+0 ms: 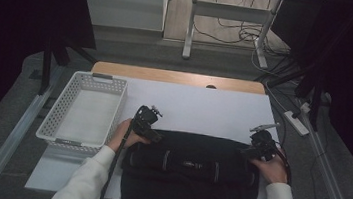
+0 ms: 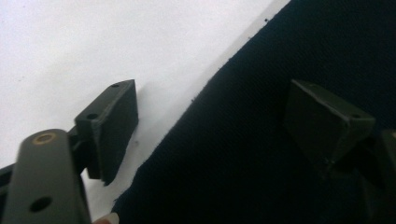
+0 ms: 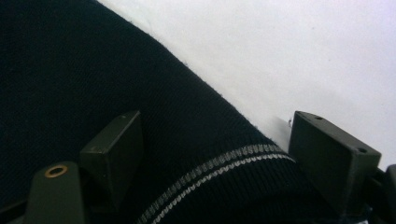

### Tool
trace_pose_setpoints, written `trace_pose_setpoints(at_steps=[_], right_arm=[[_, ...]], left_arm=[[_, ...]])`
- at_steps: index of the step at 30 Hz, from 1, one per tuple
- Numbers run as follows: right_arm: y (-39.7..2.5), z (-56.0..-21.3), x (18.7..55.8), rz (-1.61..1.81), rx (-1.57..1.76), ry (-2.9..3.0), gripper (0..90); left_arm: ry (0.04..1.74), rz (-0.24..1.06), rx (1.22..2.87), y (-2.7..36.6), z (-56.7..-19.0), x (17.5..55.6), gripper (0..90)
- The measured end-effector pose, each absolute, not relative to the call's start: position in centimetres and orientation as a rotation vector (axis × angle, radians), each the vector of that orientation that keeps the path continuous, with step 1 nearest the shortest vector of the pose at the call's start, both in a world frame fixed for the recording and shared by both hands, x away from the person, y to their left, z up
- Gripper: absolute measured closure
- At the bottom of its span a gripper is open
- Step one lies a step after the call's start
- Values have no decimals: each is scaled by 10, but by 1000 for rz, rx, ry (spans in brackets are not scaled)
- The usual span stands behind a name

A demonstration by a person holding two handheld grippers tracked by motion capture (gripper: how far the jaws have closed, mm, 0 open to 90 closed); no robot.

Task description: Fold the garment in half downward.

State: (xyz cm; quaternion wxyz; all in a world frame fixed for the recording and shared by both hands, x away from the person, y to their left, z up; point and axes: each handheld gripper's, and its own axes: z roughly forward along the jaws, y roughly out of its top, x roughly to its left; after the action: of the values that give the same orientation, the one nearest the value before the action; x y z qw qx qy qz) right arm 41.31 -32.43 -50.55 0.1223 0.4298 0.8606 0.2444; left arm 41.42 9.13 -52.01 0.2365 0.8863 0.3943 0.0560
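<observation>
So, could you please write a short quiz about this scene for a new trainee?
1. True or false: the white perforated plastic basket holds folded clothes.
2. Which edge does each gripper straddle? A) the basket rim B) the far edge of the black knitted garment with thin white stripes
3. The left gripper and right gripper have their jaws ____.

Key: 1. False, nothing lies in it. 2. B. 3. open, one jaw over fabric, one over the white table surface.

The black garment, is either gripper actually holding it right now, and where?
Neither holds it yet. The left gripper and the right gripper are both open, each straddling an edge of the black garment, one jaw over cloth, one over the white table.
</observation>
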Motion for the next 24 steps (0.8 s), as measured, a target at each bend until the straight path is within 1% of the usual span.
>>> trace_pose_setpoints(at_steps=[3,5,7,9,11,12,13,15,19,24], right_arm=[[-324,-505,411,697,1246,2521,214],[-323,-503,409,693,1235,2532,264],[-323,-502,406,697,1214,2548,355],[-322,-500,402,715,1184,2573,496],[-321,-499,399,733,1160,2597,617],[-321,-499,398,742,1149,2614,669],[-320,-499,397,748,1143,2625,702],[-319,-499,396,750,1117,2634,724],[-321,-498,395,779,1125,2619,739],[-326,-491,394,830,1149,2534,747]], left_arm=[[1075,151,2425,91,-519,410,312],[1058,138,2428,90,-517,407,412],[1043,124,2433,89,-516,405,503],[1028,103,2436,89,-515,404,600],[1004,77,2436,89,-515,402,714],[994,76,2439,88,-514,401,760],[980,90,2450,88,-514,400,790],[959,119,2470,86,-513,398,809],[934,175,2487,84,-511,395,819],[933,240,2431,88,-501,392,823]])
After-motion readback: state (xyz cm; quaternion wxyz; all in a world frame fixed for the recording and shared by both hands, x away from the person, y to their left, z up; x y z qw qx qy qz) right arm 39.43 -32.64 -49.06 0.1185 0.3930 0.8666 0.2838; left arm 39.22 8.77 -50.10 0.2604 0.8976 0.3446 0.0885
